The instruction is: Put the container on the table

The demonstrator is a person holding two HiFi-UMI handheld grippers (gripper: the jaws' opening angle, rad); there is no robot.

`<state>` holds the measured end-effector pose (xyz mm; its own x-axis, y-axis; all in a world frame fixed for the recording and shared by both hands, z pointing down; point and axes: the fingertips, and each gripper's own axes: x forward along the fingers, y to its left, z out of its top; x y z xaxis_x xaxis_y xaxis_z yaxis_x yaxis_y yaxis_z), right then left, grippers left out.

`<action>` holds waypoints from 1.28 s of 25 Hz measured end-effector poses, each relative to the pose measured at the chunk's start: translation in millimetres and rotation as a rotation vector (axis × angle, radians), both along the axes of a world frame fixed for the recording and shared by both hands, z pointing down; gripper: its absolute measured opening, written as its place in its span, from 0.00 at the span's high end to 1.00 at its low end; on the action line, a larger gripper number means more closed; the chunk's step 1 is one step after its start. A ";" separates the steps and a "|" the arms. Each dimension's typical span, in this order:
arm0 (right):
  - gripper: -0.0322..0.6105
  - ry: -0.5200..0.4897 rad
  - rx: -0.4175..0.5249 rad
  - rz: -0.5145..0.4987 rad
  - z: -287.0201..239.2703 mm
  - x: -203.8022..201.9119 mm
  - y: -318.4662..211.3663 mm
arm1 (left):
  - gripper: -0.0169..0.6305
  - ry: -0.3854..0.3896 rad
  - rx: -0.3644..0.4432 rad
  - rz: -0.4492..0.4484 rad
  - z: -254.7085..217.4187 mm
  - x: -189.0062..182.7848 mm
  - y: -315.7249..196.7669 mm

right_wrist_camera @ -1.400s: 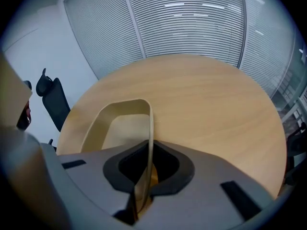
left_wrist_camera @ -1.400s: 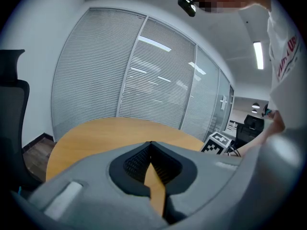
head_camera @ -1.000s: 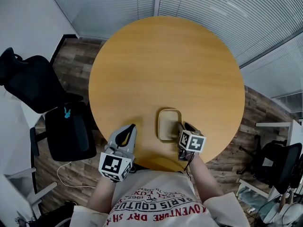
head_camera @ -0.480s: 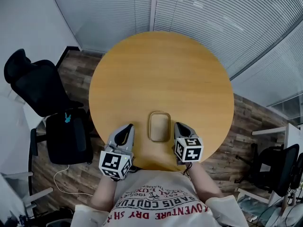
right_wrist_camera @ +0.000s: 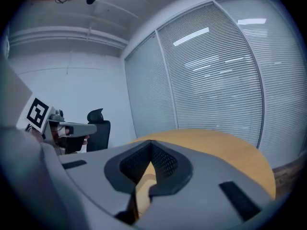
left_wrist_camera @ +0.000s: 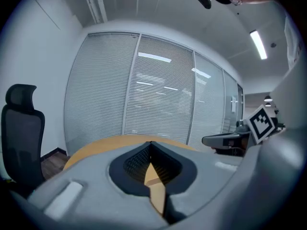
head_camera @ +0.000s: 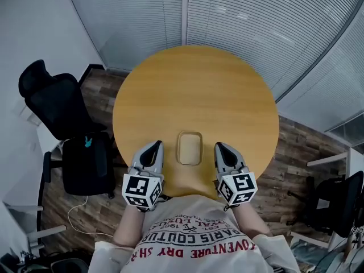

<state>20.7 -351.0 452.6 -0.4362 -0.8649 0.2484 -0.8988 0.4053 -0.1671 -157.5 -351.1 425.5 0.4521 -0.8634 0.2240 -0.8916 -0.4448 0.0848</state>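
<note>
A shallow tan container (head_camera: 189, 148) with rounded corners lies flat on the round wooden table (head_camera: 196, 90), close to its near edge. In the head view my left gripper (head_camera: 153, 146) hovers just left of the container and my right gripper (head_camera: 220, 147) just right of it, neither touching it. Both point away from me, roughly level. In the left gripper view the left gripper (left_wrist_camera: 151, 143) has its jaws shut with nothing between them. The right gripper (right_wrist_camera: 151, 142) in its own view is likewise shut and empty. The container is hidden in both gripper views.
A black office chair (head_camera: 54, 104) and a second dark seat (head_camera: 86, 165) stand left of the table on the wood floor. Another chair (head_camera: 335, 203) stands at the right. Blinds (head_camera: 227, 10) cover the curved glass wall behind the table. A cable (head_camera: 77, 215) lies on the floor.
My right gripper came off the container's right edge, shut its jaws and rose toward me. The left gripper rose a little too. The container stayed on the table.
</note>
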 end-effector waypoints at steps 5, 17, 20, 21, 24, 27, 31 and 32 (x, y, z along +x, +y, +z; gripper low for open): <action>0.94 -0.006 0.057 -0.004 -14.3 8.7 3.7 | 0.98 -0.011 0.032 -0.004 -13.6 6.9 2.6; 0.94 0.007 0.056 -0.025 -15.7 20.1 8.1 | 0.98 -0.005 0.033 -0.009 -15.7 24.1 11.9; 0.94 0.012 0.058 -0.025 -16.6 21.7 9.0 | 0.98 0.001 0.042 -0.008 -17.3 27.1 14.1; 0.94 0.011 0.062 -0.024 -18.2 22.7 9.5 | 0.98 0.001 0.042 -0.009 -17.4 28.2 15.1; 0.94 0.006 0.076 -0.029 -24.2 22.9 11.0 | 0.98 -0.002 0.036 -0.016 -15.9 29.5 17.2; 0.94 0.008 0.080 -0.035 -26.5 19.2 9.2 | 0.98 -0.001 0.034 -0.023 -14.7 26.8 16.6; 0.94 -0.003 0.079 -0.045 -28.0 12.4 6.5 | 0.98 0.004 0.044 -0.029 -17.9 20.1 16.4; 0.94 -0.009 0.083 -0.049 -29.4 11.4 6.3 | 0.98 0.008 0.047 -0.031 -19.0 18.9 16.2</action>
<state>32.1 -344.7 423.2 -0.4805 -0.8598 0.1727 -0.8761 0.4617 -0.1387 -138.6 -334.9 406.5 0.4262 -0.8867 0.1793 -0.9045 -0.4203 0.0717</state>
